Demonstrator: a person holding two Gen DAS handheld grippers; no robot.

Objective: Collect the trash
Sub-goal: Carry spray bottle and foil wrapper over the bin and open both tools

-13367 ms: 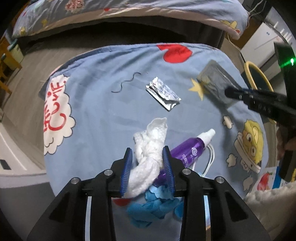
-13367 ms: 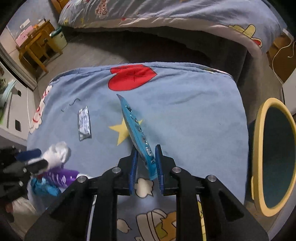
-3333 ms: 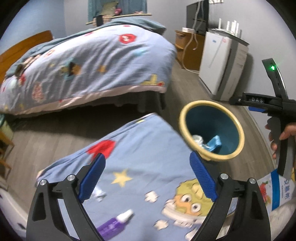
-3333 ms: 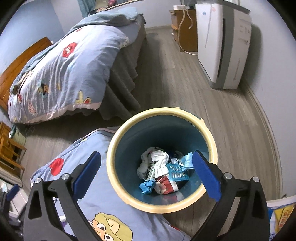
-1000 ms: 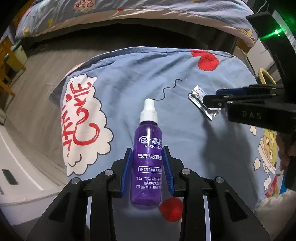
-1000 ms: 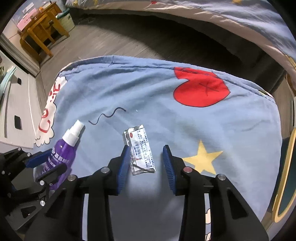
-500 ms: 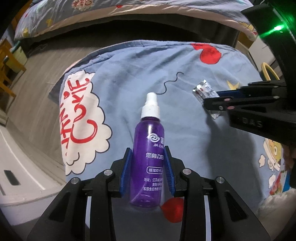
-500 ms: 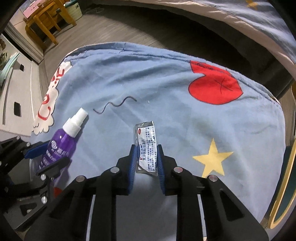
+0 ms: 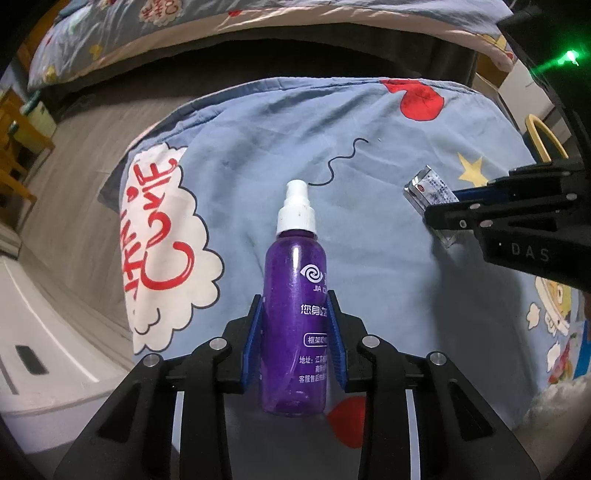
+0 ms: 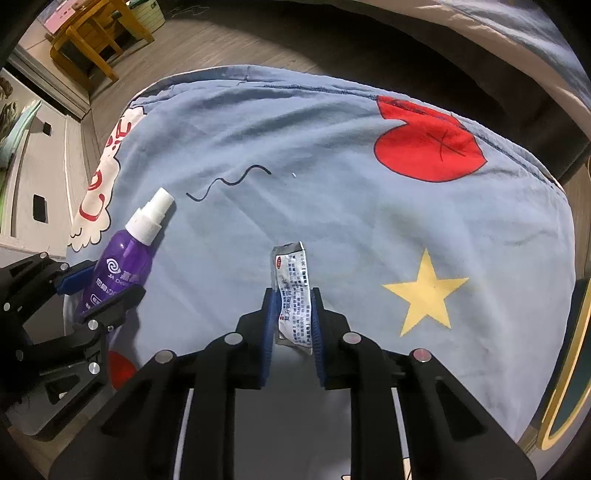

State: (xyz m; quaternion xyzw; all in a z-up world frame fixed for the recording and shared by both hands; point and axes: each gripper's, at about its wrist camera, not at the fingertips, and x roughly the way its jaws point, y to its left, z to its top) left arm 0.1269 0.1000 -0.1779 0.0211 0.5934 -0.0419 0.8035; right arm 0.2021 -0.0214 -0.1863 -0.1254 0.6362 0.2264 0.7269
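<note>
My left gripper [image 9: 294, 343] is shut on a purple spray bottle [image 9: 295, 291] with a white nozzle, held just above the blue cartoon blanket [image 9: 369, 155]. The bottle also shows in the right wrist view [image 10: 125, 266], with the left gripper [image 10: 99, 291] around it. My right gripper [image 10: 293, 325] is shut on a silver foil sachet [image 10: 291, 291] printed with small text. The sachet also shows in the left wrist view [image 9: 428, 192], pinched by the right gripper [image 9: 458, 210]. A thin dark wavy thread [image 10: 227, 182] lies on the blanket beyond both.
The yellow rim of the blue trash bin [image 10: 565, 362] shows at the far right, off the blanket's edge. A bed with a patterned duvet [image 9: 258, 22] lies behind. Wooden furniture [image 10: 92, 33] stands at the far left on the wood floor.
Over the last second my right gripper closed on the foil sachet and raised it. My left gripper lifted the purple bottle slightly off the blanket.
</note>
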